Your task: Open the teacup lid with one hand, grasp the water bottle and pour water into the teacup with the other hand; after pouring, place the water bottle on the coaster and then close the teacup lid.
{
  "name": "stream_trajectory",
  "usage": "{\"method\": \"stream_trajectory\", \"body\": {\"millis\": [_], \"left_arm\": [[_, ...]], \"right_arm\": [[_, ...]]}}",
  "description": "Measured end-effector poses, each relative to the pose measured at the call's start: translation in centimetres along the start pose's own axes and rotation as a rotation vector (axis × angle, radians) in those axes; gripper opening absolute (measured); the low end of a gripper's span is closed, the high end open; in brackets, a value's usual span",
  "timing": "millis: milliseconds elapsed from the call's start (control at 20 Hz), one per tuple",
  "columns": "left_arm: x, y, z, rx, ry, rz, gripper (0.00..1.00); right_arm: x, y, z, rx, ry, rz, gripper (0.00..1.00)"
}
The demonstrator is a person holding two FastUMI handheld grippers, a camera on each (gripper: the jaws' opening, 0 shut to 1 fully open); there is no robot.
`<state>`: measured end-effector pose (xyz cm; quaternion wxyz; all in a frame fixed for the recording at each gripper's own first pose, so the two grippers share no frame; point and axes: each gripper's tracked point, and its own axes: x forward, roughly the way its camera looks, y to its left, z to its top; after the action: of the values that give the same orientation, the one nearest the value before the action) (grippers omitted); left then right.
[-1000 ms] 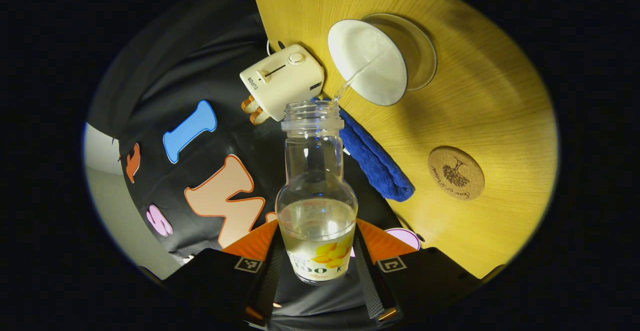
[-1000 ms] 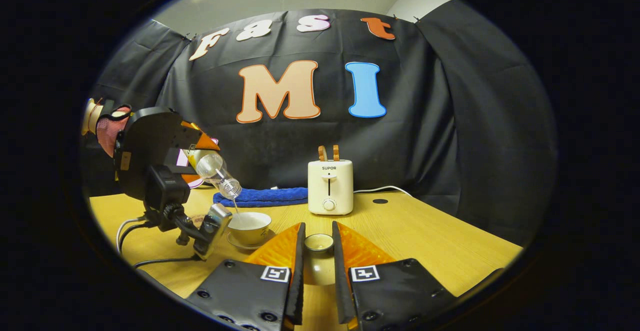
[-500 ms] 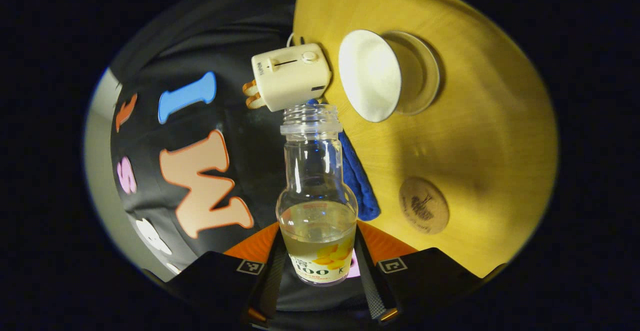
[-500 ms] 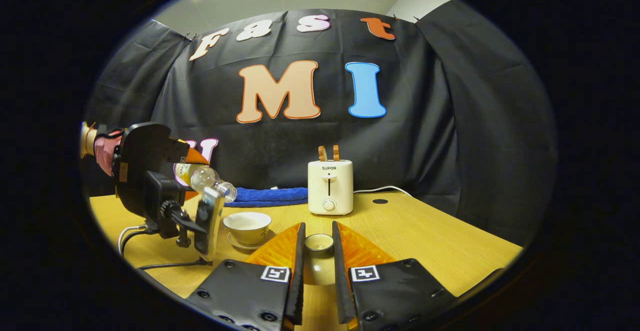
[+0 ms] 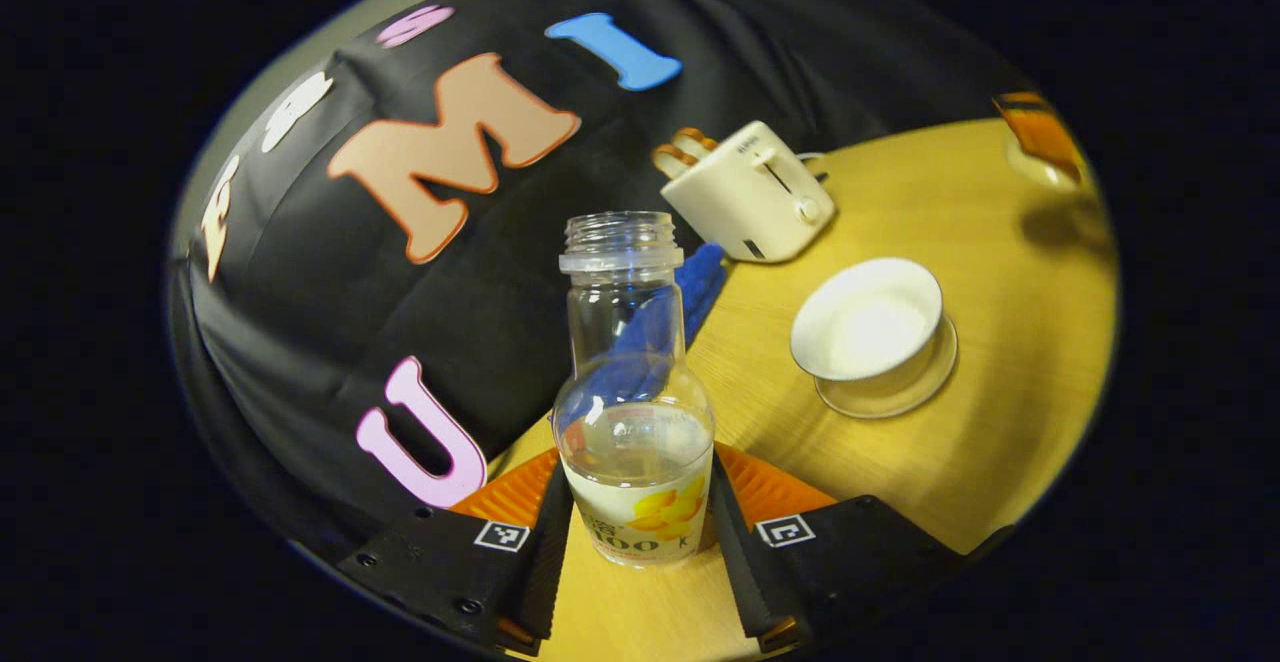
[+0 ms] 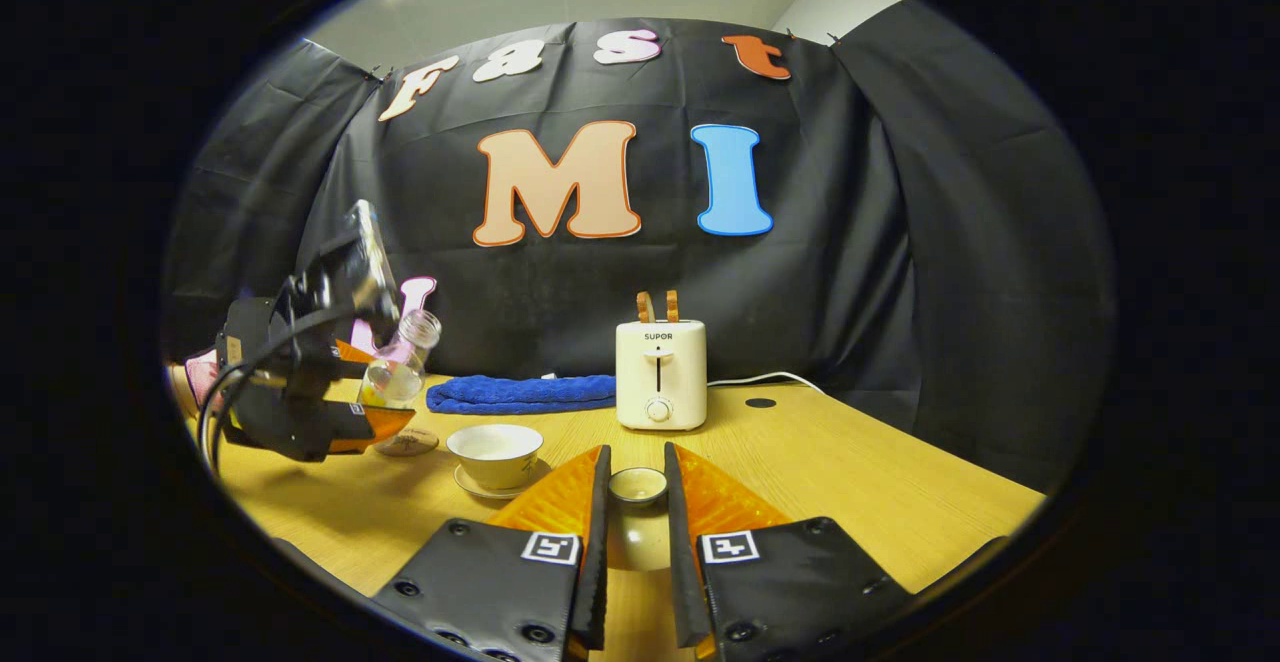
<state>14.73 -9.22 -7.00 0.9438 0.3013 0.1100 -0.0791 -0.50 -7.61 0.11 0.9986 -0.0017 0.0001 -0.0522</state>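
My left gripper (image 5: 634, 507) is shut on the body of a clear, capless water bottle (image 5: 634, 412) that is partly full. In the right gripper view that bottle (image 6: 398, 367) leans only slightly, held by the left gripper (image 6: 345, 412) just above the round cork coaster (image 6: 407, 442). The white teacup (image 5: 868, 320) stands uncovered on its glass saucer (image 5: 890, 397), to the right of the bottle. My right gripper (image 6: 636, 472) is shut on the small teacup lid (image 6: 638, 487), low over the table in front of the teacup (image 6: 495, 452).
A cream toaster (image 6: 658, 374) with toast in it stands at the back by the black cloth, its cord trailing right. A folded blue towel (image 6: 522, 392) lies left of it. The wooden table (image 6: 850, 472) runs to the right.
The left gripper has swung the bottle from tipped over the teacup back to almost upright and carried it left and down toward the coaster. The stream of water has stopped. The right gripper has stayed put.
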Motion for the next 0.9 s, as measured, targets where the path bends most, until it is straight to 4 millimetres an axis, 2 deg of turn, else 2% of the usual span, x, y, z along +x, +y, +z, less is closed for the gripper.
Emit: {"method": "stream_trajectory", "body": {"millis": [200,350,550,700,800,900], "left_arm": [[0.8,0.6,0.7,-0.233,-0.066,0.009,0.66],[0.8,0.7,1.9,-0.329,-0.116,0.022,0.66],[1.0,0.4,1.2,-0.388,-0.122,0.008,0.66],[1.3,-0.3,1.1,-0.505,-0.107,-0.042,0.66],[1.9,0.1,0.4,-0.502,-0.104,-0.030,0.65],[2.2,0.2,0.5,-0.503,-0.105,-0.034,0.66]], "right_arm": [[0.0,0.0,0.0,0.000,0.001,0.000,0.30],[0.0,0.0,0.0,0.000,0.001,0.000,0.30],[0.0,0.0,0.0,0.000,0.001,0.000,0.30],[0.0,0.0,0.0,0.000,0.001,0.001,0.30],[0.0,0.0,0.0,0.000,0.001,0.000,0.30],[0.0,0.0,0.0,0.000,0.000,0.000,0.30]]}}
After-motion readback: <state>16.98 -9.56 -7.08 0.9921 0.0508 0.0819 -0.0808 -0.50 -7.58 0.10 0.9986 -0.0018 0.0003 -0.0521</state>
